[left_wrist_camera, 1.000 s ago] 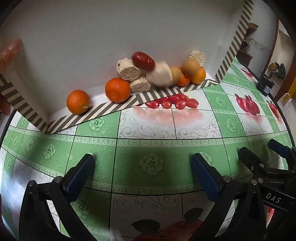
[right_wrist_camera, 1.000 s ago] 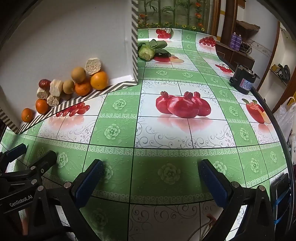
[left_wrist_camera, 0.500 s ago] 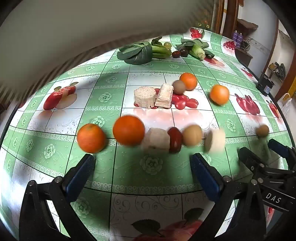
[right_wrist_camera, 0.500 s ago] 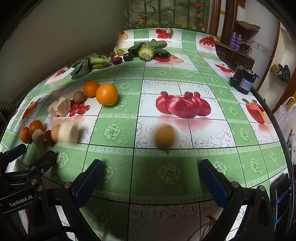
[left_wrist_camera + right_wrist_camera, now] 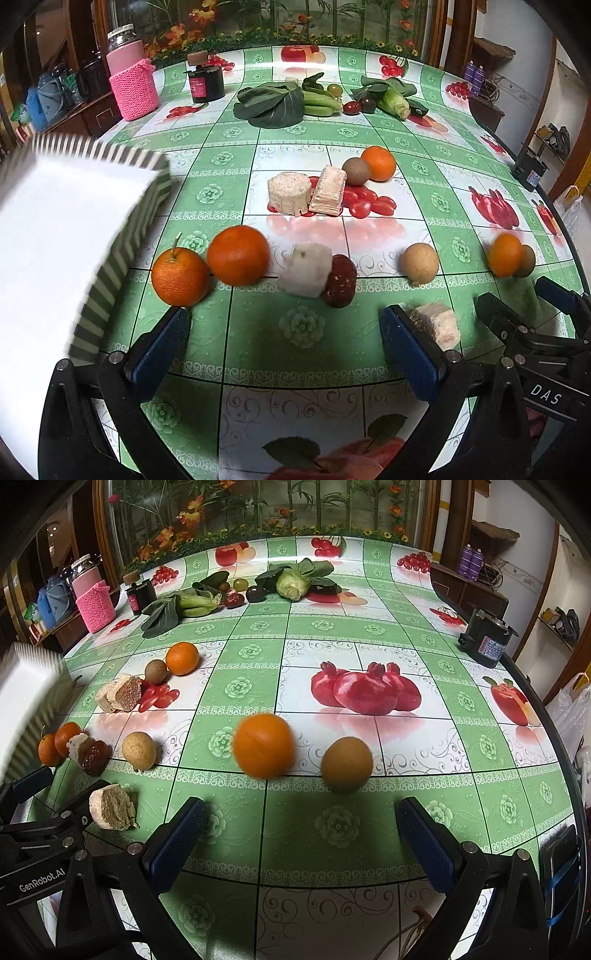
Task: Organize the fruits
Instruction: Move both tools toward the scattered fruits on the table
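Fruit lies scattered on the green patterned tablecloth (image 5: 303,332). Two oranges (image 5: 180,277) (image 5: 238,260), a pale chunk (image 5: 306,269) and a red date (image 5: 340,280) lie just ahead of my open, empty left gripper (image 5: 282,350). A brown round fruit (image 5: 420,264) lies to their right, and another pale chunk (image 5: 436,325) sits by the right finger. In the right wrist view a blurred orange (image 5: 263,745) and a brown fruit (image 5: 346,764) lie ahead of my open, empty right gripper (image 5: 301,842). Farther back lie two pale chunks (image 5: 306,190), a kiwi (image 5: 355,171) and an orange (image 5: 378,163).
A white box with a striped rim (image 5: 66,236) is at the left, blurred. Leafy greens (image 5: 273,101), cucumbers and small dark fruits lie at the back. A pink knitted cup (image 5: 133,88) and a dark jar (image 5: 205,79) stand back left. A black device (image 5: 484,638) sits at the table's right edge.
The striped box was tipped up and swung away to the left. The fruit spilled out and rolled across the table; one orange and a brown fruit rolled right. Both grippers stayed put.
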A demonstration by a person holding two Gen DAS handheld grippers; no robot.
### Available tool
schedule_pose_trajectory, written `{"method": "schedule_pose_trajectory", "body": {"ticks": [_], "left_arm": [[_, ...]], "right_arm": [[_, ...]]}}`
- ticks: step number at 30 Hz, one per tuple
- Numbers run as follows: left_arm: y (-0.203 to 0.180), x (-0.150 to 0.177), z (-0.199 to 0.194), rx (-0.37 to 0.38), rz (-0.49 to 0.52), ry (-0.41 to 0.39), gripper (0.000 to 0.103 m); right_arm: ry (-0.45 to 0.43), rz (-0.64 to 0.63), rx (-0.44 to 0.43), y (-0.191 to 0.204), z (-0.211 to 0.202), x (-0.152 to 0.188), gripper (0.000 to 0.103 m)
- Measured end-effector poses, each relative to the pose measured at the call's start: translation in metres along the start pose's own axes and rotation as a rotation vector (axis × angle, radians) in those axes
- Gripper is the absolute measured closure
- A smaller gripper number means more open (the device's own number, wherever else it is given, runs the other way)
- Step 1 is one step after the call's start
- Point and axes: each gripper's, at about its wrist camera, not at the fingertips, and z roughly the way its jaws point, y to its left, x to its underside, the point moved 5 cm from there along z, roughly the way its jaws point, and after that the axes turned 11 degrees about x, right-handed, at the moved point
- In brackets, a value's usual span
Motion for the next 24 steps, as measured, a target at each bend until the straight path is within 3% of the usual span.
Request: {"method": "schedule_pose_trajectory", "body": {"ticks": [20, 24], "left_arm": [[0.001, 0.0, -0.001, -0.001, 0.001, -0.001, 0.0], [0.001, 0.0, -0.001, -0.002, 0.002, 0.0, 0.0]], "right_arm": [[-0.006, -0.025, -0.014, -0.001, -0.003, 0.003, 0.0], [-0.047, -0.067, 0.006, -0.005, -0.014, 0.007, 0.0]]}}
